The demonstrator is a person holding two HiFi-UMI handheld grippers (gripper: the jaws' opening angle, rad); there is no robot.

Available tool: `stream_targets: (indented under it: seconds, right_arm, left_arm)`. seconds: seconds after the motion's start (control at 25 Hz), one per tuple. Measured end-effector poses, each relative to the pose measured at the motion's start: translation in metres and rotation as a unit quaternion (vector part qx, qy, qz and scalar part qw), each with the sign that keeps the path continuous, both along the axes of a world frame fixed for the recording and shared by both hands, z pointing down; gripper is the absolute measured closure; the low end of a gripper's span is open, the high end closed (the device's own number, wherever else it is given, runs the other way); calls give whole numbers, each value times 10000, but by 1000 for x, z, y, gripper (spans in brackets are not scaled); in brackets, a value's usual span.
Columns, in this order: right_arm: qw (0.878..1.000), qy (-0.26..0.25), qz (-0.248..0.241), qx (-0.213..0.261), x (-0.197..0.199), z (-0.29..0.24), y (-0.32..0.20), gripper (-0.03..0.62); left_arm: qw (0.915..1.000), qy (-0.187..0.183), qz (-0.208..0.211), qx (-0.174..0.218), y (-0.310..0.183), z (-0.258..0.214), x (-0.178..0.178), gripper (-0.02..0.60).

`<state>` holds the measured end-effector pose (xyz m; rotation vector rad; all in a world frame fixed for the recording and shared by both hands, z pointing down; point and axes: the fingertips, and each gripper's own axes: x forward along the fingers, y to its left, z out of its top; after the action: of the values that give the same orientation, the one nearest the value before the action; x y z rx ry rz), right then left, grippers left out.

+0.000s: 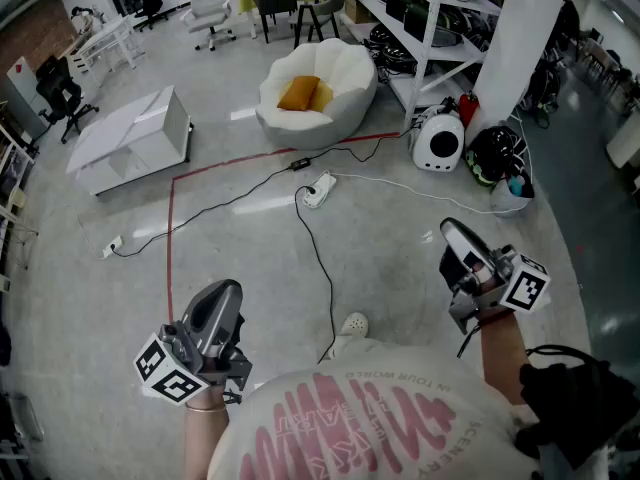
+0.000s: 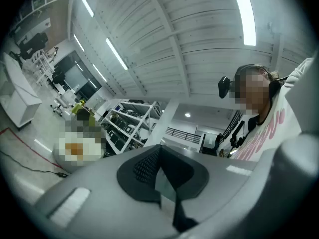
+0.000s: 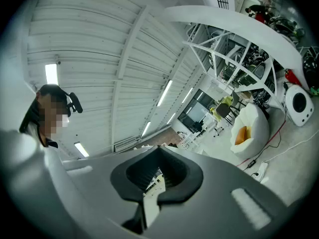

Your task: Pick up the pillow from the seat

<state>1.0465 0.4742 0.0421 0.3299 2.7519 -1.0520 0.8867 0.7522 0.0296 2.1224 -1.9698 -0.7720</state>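
An orange pillow (image 1: 304, 93) lies in the hollow of a white shell-shaped seat (image 1: 350, 78) far across the floor. The right gripper view shows the same pillow (image 3: 241, 134) small on the seat (image 3: 255, 123). In the left gripper view the seat (image 2: 79, 148) is a mosaic patch. My left gripper (image 1: 222, 298) is held low at the left, jaws shut, nothing between them. At the right my right gripper (image 1: 455, 236) is likewise shut and empty. Both point upward and stay far from the seat.
A low white cabinet (image 1: 130, 138) stands at the left. Black and white cables and a power strip (image 1: 318, 189) cross the floor between me and the seat. A white round appliance (image 1: 438, 142), a black bag (image 1: 497, 153) and metal shelving (image 1: 420, 18) are at the right.
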Motion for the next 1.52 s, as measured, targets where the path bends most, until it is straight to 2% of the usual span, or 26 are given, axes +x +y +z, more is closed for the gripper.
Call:
stream_targets:
  seconds: [0.4, 0.56, 0.68, 0.84, 0.92, 1.12, 1.24, 1.4, 1.52]
  right_arm:
    - [10000, -9, -67, -1, 4, 6, 10, 591]
    - [9999, -43, -84, -44, 4, 5, 12, 591]
    - [10000, -45, -51, -31, 2, 5, 17, 591]
    - [9998, -99, -137, -79, -4, 8, 30, 591]
    - [9995, -155, -237, -123, -8, 4, 35, 591]
    - [9999, -85, -115, 27, -24, 2, 28, 592]
    - [9998, -19, -138, 109, -39, 3, 28, 597]
    - [9995, 65, -178, 252, -62, 6, 20, 599]
    - [9994, 124, -245, 202, -83, 8, 4, 599]
  left_arm:
    - [10000, -57, -12, 10, 11, 2, 8, 573]
    - [9995, -261, -149, -15, 15, -5, 11, 574]
    - [9987, -400, -276, 177, 24, -14, 14, 574]
    - [9979, -350, 237, 497, 30, -18, 30, 554]
    - [9968, -415, 330, 593, 30, -22, 33, 569]
    - [9952, -888, -63, 394, 38, -25, 28, 571]
    - [9962, -703, -418, 286, 43, -16, 7, 571]
    - [9933, -470, -971, -424, 32, 12, -29, 571]
    - [9887, -439, -1143, -869, 18, 25, -46, 571]
